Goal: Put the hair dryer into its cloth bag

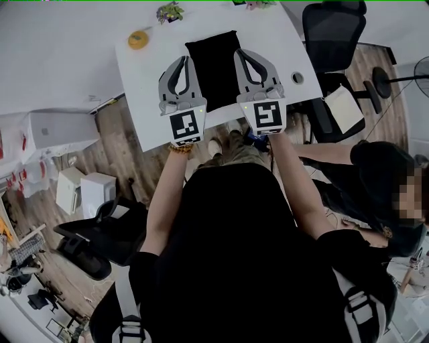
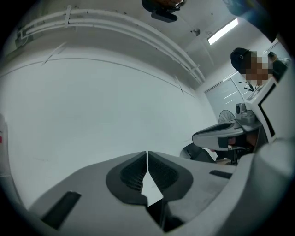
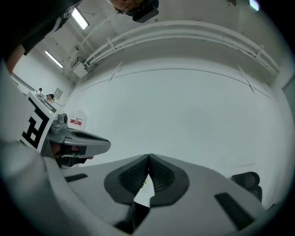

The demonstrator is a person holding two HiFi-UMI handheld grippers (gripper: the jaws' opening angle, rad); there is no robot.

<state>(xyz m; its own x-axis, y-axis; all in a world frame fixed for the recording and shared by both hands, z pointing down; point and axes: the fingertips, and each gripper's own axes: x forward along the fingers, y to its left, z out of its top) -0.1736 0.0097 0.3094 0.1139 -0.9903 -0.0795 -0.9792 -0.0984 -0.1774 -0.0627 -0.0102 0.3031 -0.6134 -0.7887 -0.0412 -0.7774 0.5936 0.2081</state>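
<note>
Worktop [image 1: 144, 90]: white, seen from steeply above, beyond both hand-held grippers.
Far left of worktop: a small yellow round thing [image 1: 138, 39] near the left rim; a small green thing [image 1: 170, 11] at the far rim.
Left hand-held gripper [image 1: 182, 60] [image 2: 147, 154]: clenched, jaws pressed together with nothing between them; held up level above the worktop's near part, facing a bare white wall.
Cloth bag [image 1: 213, 67]: black, lying flat on the middle of the worktop, showing between the two hand-held grippers in the head view; whether the hair dryer is inside cannot be told.
Right hand-held gripper [image 1: 240, 53] [image 3: 148, 157]: clenched and empty, level, beside the left one.
Right of worktop: a black office chair [image 1: 332, 30]; a second person in dark clothes [image 1: 375, 174] nearby.
</note>
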